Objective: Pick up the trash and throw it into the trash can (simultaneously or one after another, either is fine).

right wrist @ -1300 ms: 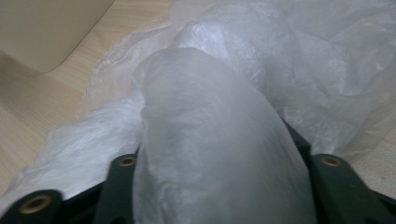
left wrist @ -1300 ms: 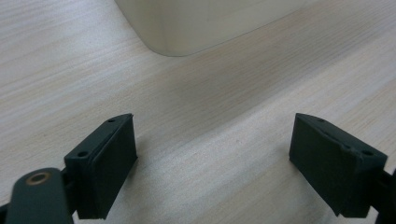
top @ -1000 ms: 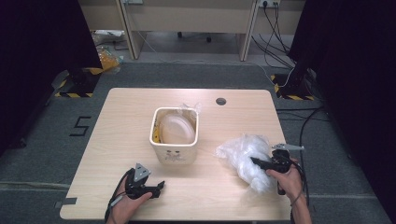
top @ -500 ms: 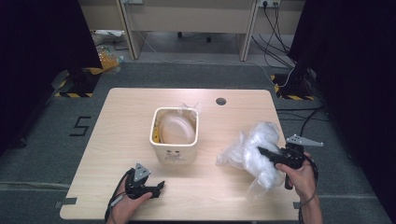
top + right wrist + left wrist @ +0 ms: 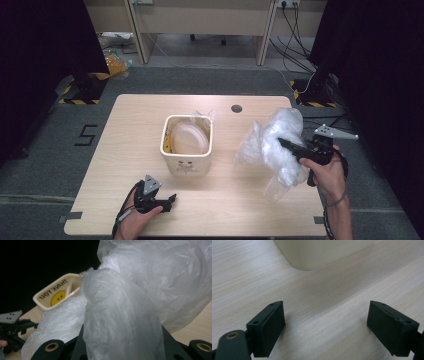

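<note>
A crumpled clear plastic bag (image 5: 272, 142) hangs in the air over the right side of the wooden table (image 5: 125, 130). My right gripper (image 5: 286, 145) is shut on it, and in the right gripper view the bag (image 5: 125, 315) bunches between the jaws and hides their tips. A cream bin (image 5: 187, 165) with a smiley sticker stands mid-table, a clear liner inside it. My left gripper (image 5: 170, 200) rests on the table in front of the bin. It is open, and in the left gripper view there is bare wood between the jaws (image 5: 325, 325), with the bin's wall (image 5: 322, 252) just beyond.
A round cable hole (image 5: 236, 108) sits near the table's far edge. Desk legs and cables stand on the floor behind. Black curtains flank both sides. The right gripper view also shows the bin (image 5: 56, 293) and the left gripper (image 5: 30, 325) farther off.
My right gripper has risen off the table with the plastic bag, which now hangs free. The left gripper has stayed in place.
</note>
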